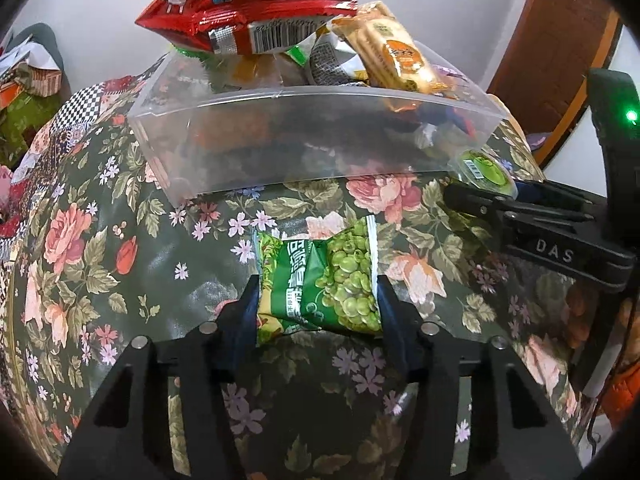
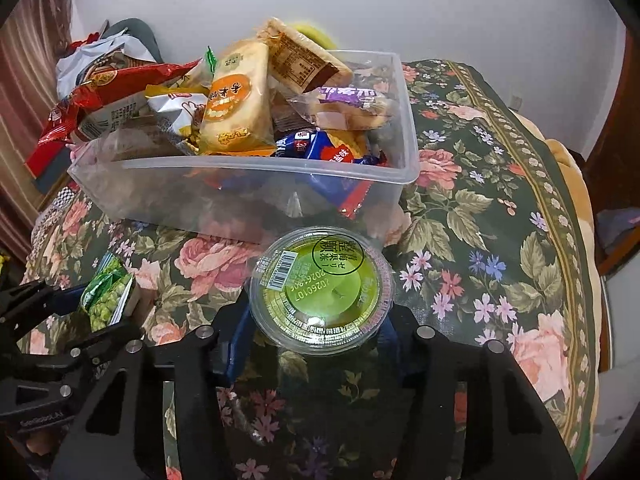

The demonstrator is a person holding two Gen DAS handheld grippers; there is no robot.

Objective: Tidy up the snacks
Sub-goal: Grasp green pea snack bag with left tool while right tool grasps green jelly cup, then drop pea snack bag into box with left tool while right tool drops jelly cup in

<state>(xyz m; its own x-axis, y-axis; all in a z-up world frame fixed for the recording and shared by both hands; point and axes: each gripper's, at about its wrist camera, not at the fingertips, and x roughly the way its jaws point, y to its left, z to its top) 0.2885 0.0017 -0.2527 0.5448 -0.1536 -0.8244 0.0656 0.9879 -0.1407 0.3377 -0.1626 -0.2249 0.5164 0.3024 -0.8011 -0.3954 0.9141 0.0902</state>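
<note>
My left gripper is shut on a green pea snack packet, held just above the floral tablecloth in front of the clear plastic bin. My right gripper is shut on a round green jelly cup, close to the bin's near wall. The bin is heaped with snack packets, among them a red bag and an orange-label cracker pack. The right gripper with the cup shows at the right of the left wrist view; the left gripper with the packet shows at the left of the right wrist view.
The table is covered by a dark green floral cloth. Bags and clutter lie beyond its far left edge. A brown door stands at the right, and a white wall is behind the bin.
</note>
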